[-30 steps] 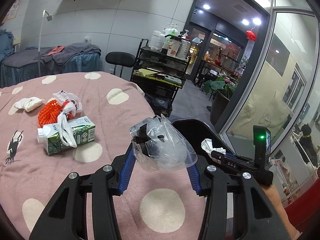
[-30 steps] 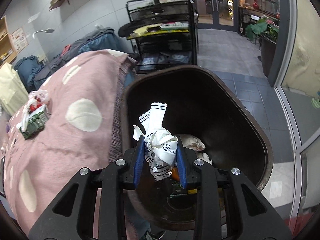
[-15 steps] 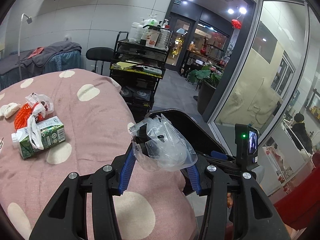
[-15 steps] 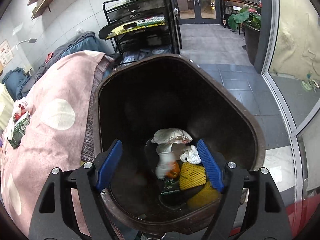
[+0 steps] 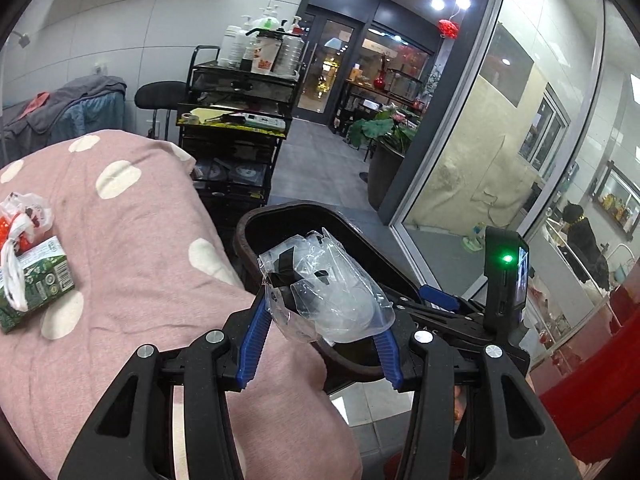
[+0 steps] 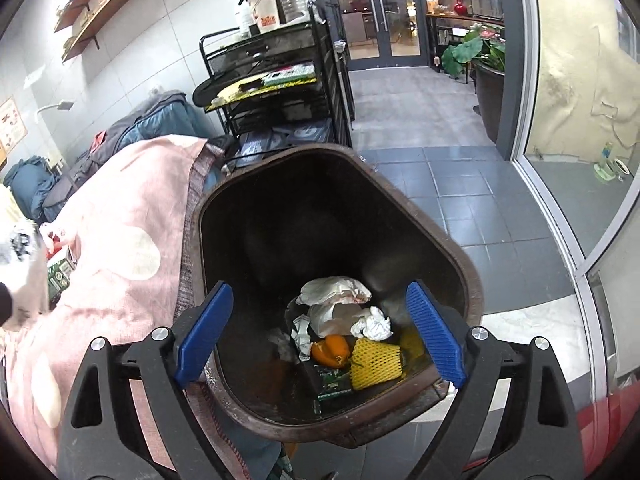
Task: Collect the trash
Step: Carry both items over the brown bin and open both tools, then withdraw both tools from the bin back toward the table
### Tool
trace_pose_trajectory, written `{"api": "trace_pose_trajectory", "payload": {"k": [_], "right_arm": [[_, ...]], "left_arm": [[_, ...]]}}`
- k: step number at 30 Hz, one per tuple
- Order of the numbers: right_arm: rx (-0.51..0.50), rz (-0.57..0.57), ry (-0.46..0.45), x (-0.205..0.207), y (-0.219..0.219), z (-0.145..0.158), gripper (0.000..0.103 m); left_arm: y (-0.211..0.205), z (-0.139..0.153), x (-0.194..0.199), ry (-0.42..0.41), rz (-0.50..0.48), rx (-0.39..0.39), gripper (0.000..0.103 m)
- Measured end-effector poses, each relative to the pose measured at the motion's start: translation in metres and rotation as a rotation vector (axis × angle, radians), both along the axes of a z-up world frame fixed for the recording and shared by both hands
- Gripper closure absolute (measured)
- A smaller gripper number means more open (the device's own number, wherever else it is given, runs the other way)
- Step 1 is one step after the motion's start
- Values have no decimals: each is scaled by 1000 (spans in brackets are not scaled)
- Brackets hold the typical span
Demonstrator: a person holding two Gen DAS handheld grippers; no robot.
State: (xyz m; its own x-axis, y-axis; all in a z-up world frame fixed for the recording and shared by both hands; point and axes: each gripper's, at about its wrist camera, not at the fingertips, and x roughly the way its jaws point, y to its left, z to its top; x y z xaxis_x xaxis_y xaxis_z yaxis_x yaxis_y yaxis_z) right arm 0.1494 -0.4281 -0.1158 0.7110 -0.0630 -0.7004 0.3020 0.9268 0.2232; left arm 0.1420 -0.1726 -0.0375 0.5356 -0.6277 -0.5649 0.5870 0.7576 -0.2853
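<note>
My left gripper (image 5: pixel 320 320) is shut on a crumpled clear plastic wrapper (image 5: pixel 324 288) and holds it at the near rim of the dark brown trash bin (image 5: pixel 256 220), beside the pink spotted table. My right gripper (image 6: pixel 320 336) is open and empty above the same bin (image 6: pixel 464 264). Inside the bin lie crumpled white paper (image 6: pixel 372 322), a yellow foam net (image 6: pixel 376 364) and an orange piece (image 6: pixel 330 350). A green carton (image 5: pixel 34 284) and a plastic bag with red bits (image 5: pixel 24 216) lie on the table at the left.
The pink table cloth (image 5: pixel 132 240) hangs against the bin's left side. A black wire cart (image 5: pixel 236 128) with bottles stands behind the bin. A glass wall (image 5: pixel 500 160) and grey tiled floor (image 6: pixel 440 184) are to the right. A red object (image 5: pixel 600 380) is at the lower right.
My right gripper opened and the crumpled white paper dropped into the bin. My left gripper carried the plastic wrapper right, from over the table to the bin's rim.
</note>
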Motion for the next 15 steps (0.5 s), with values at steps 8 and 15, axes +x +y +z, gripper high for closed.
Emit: {"api": "trace_pose_trajectory", "payload": {"k": [8,15], "right_arm": [[1,-42,-13,-8,-13,6,15],[9,-75,-5,-13,-24,4,15]], "left_arm": [[-27,-5,14,35,-44,14,56],[-53,-16,24,44,-79,73,56]]}}
